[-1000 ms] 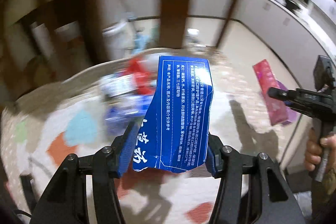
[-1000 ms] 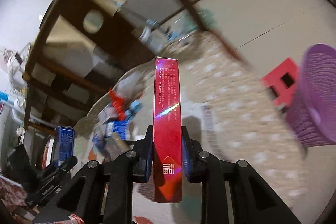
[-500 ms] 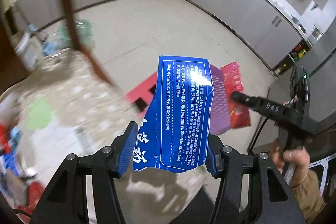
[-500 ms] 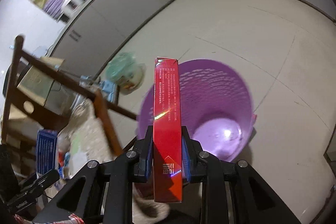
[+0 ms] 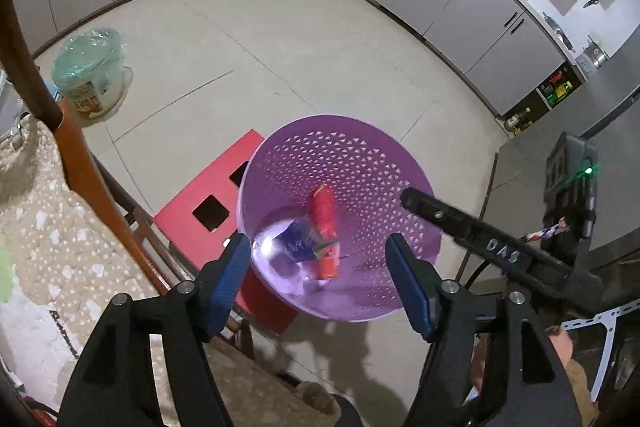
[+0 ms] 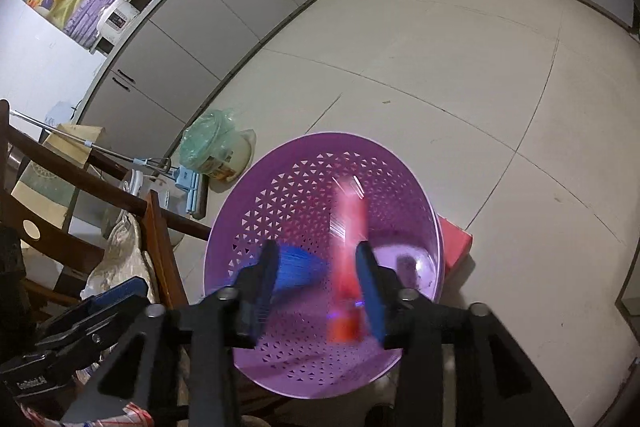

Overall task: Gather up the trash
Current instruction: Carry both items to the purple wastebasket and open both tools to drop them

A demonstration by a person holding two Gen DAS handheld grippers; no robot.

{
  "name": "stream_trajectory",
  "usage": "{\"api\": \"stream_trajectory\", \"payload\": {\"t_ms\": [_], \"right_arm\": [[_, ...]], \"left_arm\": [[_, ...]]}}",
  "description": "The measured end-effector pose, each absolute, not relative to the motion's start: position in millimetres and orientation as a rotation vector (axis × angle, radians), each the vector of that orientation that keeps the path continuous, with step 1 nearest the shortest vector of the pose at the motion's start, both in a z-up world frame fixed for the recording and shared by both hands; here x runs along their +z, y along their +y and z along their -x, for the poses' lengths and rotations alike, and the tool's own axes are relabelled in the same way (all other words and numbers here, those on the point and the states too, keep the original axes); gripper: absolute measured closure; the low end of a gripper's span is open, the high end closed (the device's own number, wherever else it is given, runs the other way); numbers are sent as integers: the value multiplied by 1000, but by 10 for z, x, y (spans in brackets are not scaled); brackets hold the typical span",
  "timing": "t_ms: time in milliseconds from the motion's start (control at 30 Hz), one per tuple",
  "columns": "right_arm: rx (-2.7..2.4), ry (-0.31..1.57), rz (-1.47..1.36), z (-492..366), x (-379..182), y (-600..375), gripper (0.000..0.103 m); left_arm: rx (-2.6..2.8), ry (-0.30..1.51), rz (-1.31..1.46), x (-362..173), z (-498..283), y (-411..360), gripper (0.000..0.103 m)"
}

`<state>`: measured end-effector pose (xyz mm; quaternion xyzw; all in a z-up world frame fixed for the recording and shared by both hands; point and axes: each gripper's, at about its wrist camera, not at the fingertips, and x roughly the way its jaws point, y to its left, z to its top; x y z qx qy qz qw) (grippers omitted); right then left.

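Lying inside the purple basket (image 5: 360, 163) — red box (image 5: 325, 227), seemingly blue box (image 5: 298, 241) — below both wide-open jaws

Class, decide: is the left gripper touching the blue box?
Apart. The left wrist view shows the left gripper open, its jaws spread wide, with the blue box lying down inside the purple basket.

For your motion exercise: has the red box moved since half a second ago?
Yes. The red box has left the open right gripper and dropped into the purple basket, beside the blue box.
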<state>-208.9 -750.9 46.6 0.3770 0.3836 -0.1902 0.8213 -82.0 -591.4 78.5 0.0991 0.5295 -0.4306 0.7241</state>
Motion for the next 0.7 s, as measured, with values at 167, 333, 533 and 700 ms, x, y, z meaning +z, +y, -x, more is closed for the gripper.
{"api": "stream_trajectory", "payload": {"t_ms": [167, 333, 533, 700], "right_arm": [[-415, 801, -779, 2116, 543, -7476, 55], [-481, 796, -725, 2244, 602, -7455, 50], [-625, 848, -702, 2357, 401, -7549, 48], [-592, 904, -795, 2335, 106, -7599, 71]], "left_arm": [[-914, 1182, -175, 856, 785, -5656, 34], [-854, 1162, -152, 1014, 821, -5197, 34], [-790, 1110, -82, 1272, 885, -4426, 34], [-648, 1080, -25, 1402, 851, -3526, 34]]}}
